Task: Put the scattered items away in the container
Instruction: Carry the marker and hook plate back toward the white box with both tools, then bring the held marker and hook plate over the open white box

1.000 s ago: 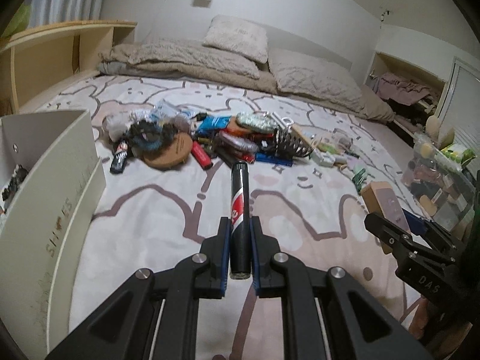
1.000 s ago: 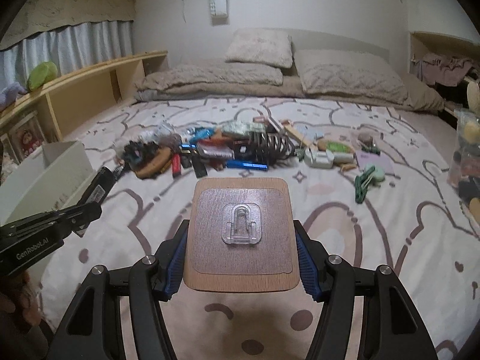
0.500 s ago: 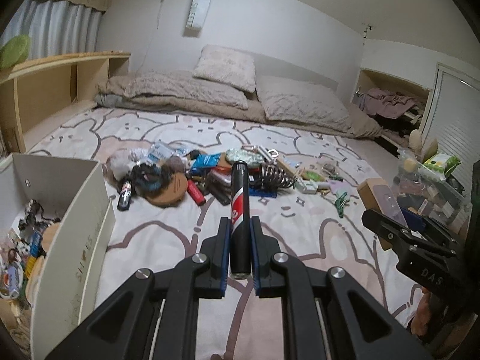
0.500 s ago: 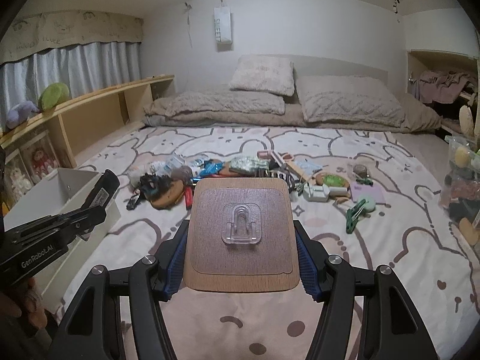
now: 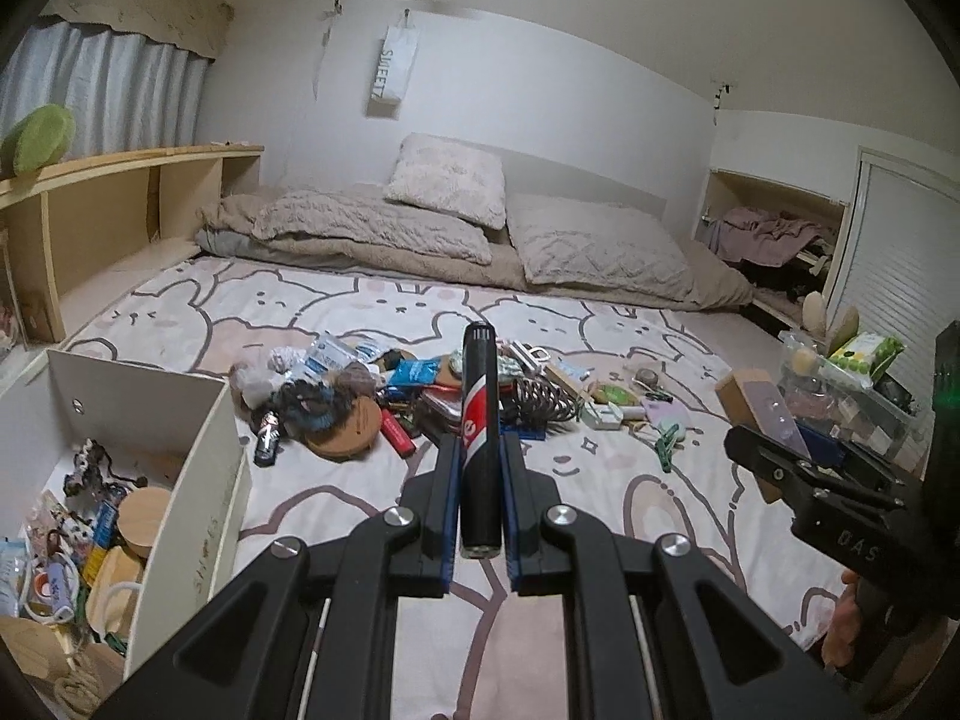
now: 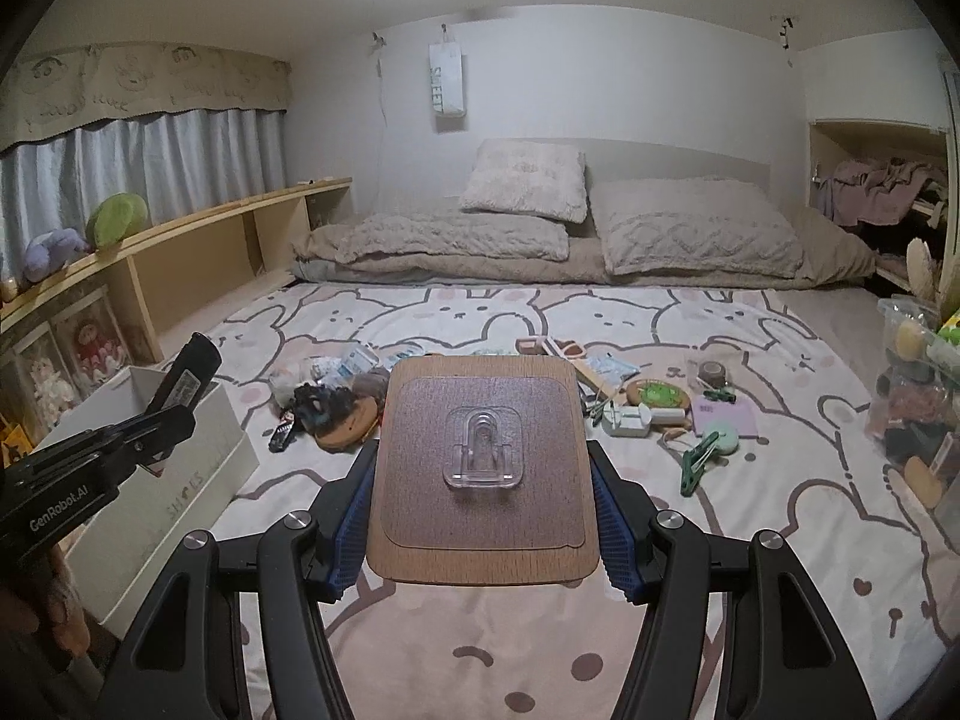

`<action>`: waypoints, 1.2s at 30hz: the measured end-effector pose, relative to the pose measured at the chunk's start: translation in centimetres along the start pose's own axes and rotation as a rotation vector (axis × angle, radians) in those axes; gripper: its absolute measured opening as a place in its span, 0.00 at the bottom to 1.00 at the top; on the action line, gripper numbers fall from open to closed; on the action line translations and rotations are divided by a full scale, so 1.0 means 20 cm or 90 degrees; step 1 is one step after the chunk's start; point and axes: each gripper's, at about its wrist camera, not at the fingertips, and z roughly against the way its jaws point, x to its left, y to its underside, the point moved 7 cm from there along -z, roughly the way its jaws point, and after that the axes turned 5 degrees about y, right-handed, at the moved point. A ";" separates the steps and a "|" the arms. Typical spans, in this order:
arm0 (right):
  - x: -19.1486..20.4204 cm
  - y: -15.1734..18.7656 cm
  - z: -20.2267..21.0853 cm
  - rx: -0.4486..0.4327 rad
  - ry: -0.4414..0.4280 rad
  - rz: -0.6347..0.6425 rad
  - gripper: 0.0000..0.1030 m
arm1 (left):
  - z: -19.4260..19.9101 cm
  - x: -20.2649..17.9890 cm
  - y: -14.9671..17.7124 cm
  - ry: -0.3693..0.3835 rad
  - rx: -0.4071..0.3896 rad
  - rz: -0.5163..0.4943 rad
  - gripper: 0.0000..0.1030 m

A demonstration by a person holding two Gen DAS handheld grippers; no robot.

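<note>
My left gripper (image 5: 480, 468) is shut on a black tube with a red and white label (image 5: 480, 420), held above the bed to the right of the white container (image 5: 198, 492). The container shows several items inside. My right gripper (image 6: 483, 480) is shut on a wooden board with a clear hook (image 6: 483, 468), held above the bed. The left gripper (image 6: 162, 420) with the tube also shows in the right wrist view, over the container (image 6: 204, 456). A pile of scattered items (image 5: 420, 396) lies mid-bed.
A round wooden coaster (image 5: 348, 438), a red lighter (image 5: 397, 441), a green clip (image 6: 696, 465) and a purple card (image 6: 726, 420) lie on the bunny-print sheet. Pillows (image 5: 444, 180) sit at the far end. Wooden shelves (image 6: 198, 252) run along the left. A clear bin (image 5: 852, 396) stands at the right.
Both grippers have risen and drawn back from the pile with their items. The container's inside has come into the left wrist view.
</note>
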 end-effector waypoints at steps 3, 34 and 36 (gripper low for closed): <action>0.00 -0.02 0.02 -0.005 0.001 0.000 0.62 | 0.03 0.00 -0.01 0.000 -0.006 -0.001 0.12; 0.08 -0.13 0.11 -0.042 -0.025 -0.006 0.62 | 0.24 0.10 -0.15 -0.032 -0.061 0.002 0.12; 0.11 -0.14 0.11 -0.043 -0.031 -0.003 0.62 | 0.26 0.13 -0.16 -0.039 -0.063 0.005 0.12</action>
